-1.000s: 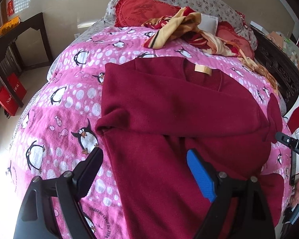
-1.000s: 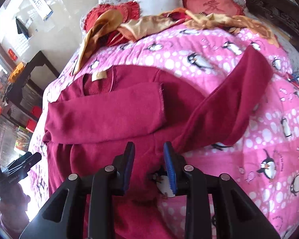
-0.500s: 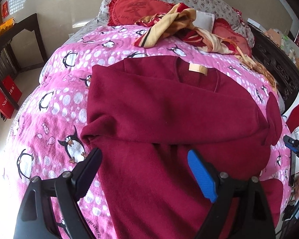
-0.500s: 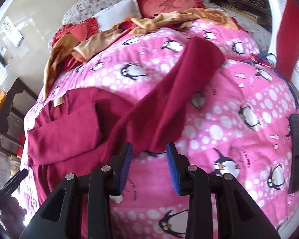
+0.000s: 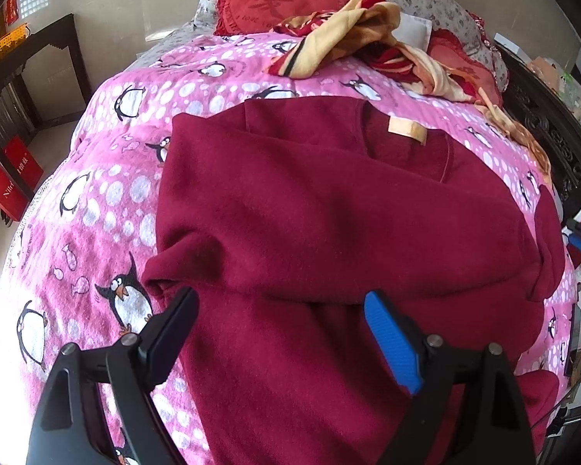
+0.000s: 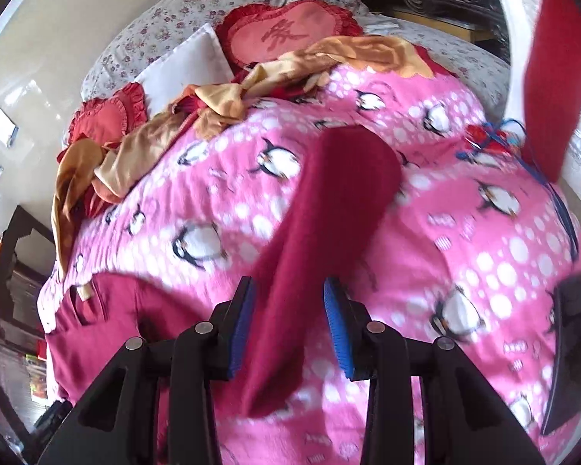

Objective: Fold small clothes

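While right gripper (image 6: 290, 325) has swung onto the loose sleeve (image 6: 329, 209), fingers part-open astride it, frame centre | left gripper (image 5: 279, 333) wide, empty, over sweater (image 5: 329, 224) mid-frame | other sleeve already folded across; grasp due next.

A pink penguin-print blanket (image 5: 108, 193) is spread over a bed, with red heart-shaped cushions (image 5: 275, 4) and crumpled tan-and-red cloth (image 5: 352, 35) piled near floral pillows (image 6: 166, 31).

"Nin" on red box (image 5: 7, 190)
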`<state>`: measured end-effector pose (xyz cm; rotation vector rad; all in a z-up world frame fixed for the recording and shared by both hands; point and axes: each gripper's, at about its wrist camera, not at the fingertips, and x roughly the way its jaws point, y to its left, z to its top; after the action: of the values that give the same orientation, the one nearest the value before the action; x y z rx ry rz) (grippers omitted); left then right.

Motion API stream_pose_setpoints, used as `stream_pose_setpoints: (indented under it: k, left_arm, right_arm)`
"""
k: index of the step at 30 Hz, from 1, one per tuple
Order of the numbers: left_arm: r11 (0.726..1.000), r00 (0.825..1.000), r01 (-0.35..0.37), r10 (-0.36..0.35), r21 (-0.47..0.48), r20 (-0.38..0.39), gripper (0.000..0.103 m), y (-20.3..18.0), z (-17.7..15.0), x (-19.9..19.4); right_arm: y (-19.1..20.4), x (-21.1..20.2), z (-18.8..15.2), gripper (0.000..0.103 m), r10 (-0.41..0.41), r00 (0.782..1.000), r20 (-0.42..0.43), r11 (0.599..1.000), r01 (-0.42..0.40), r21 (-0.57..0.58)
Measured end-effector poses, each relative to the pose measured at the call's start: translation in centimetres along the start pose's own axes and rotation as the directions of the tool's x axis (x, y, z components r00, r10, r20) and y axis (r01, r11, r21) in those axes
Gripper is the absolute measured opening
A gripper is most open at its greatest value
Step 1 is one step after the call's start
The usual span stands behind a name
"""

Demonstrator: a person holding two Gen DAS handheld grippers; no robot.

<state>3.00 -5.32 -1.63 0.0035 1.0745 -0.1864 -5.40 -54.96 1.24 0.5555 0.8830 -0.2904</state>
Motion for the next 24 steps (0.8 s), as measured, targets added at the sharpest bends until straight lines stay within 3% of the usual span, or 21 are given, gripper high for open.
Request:
stream_pose_setpoints:
  k: [5, 8, 12, 17, 19, 20, 24]
  left_arm:
    - [1.000, 1.000, 0.005, -0.005, 0.012, -0.001, 0.091, -0.7, 0.5, 0.3]
    - [0.999, 1.000, 0.009, -0.010, 0.031, 0.002, 0.091, -1.2, 0.6, 0.3]
    - [0.999, 1.000, -0.001, 0.001, 0.053, 0.009, 0.091, -1.5, 0.5, 0.2]
    - [0.999, 1.000, 0.001, 0.000, 0.038, -0.016, 0.091, -1.4, 0.4, 0.9]
    - [0.999, 1.000, 0.003, -0.003, 0.040, -0.018, 0.091, -1.3, 0.3, 0.8]
    - [0.999, 1.000, 0.004, -0.003, 0.042, -0.011, 0.091, -1.3, 0.3, 0.6]
    - [0.999, 1.000, -0.012, 0.011, 0.043, 0.020, 0.091, -0.6, 0.5, -0.5]
  right_arm:
    - [3.0, 2.9, 2.6, 0.021, 0.018, 1.000, -0.016, 0.998, -0.019, -0.062]
    - [3.6, 5.8, 3.7, 0.021, -0.042, 0.998, -0.055, 0.997, 0.038, -0.068]
    - [2.3, 9.2, 4.2, 0.021, -0.156, 0.978, -0.136, 0.987, 0.149, -0.057]
    - [0.7, 10.2, 4.0, 0.020, -0.099, 0.984, -0.147, 0.995, 0.101, 0.007]
    - [0.6, 10.1, 3.7, 0.003, -0.120, 0.984, -0.131, 0.993, 0.119, -0.018]
    - [0.5, 9.8, 3.6, 0.000, -0.119, 0.985, -0.122, 0.993, 0.116, -0.031]
    - [-0.2, 6.6, 3.2, 0.000, -0.049, 0.997, -0.063, 0.999, 0.048, -0.023]
